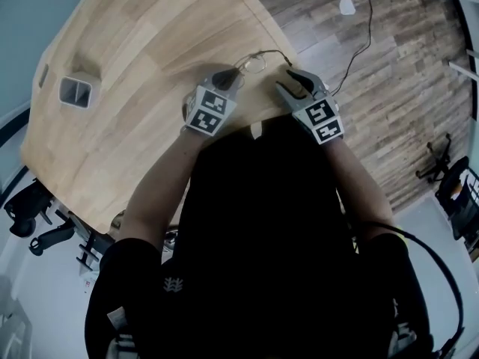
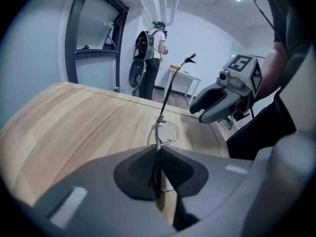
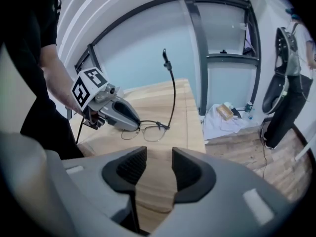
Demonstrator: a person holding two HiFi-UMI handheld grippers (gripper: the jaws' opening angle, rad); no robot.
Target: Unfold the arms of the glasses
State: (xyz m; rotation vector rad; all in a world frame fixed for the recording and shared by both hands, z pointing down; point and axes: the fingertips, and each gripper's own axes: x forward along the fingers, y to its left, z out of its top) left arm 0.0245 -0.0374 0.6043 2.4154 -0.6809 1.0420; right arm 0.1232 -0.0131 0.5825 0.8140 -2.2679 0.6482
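Thin metal-framed glasses (image 1: 254,63) lie on the wooden table (image 1: 135,88) near its edge in front of me. One arm (image 3: 172,93) of the glasses sticks up and out from the frame. In the left gripper view the frame (image 2: 168,132) runs straight into the pads. My left gripper (image 2: 158,154) is shut on the glasses' frame at one lens; the head view has this gripper (image 1: 224,77) at the left end of the glasses. My right gripper (image 3: 159,169) stands open with nothing between its pads, a short way right of the glasses (image 3: 148,131).
A grey rectangular socket box (image 1: 77,90) is set into the table at far left. Office chairs (image 1: 30,215) stand beside the table. A white cloth with a small box (image 3: 224,115) lies on the wood floor. A person with a backpack (image 2: 150,48) stands far off.
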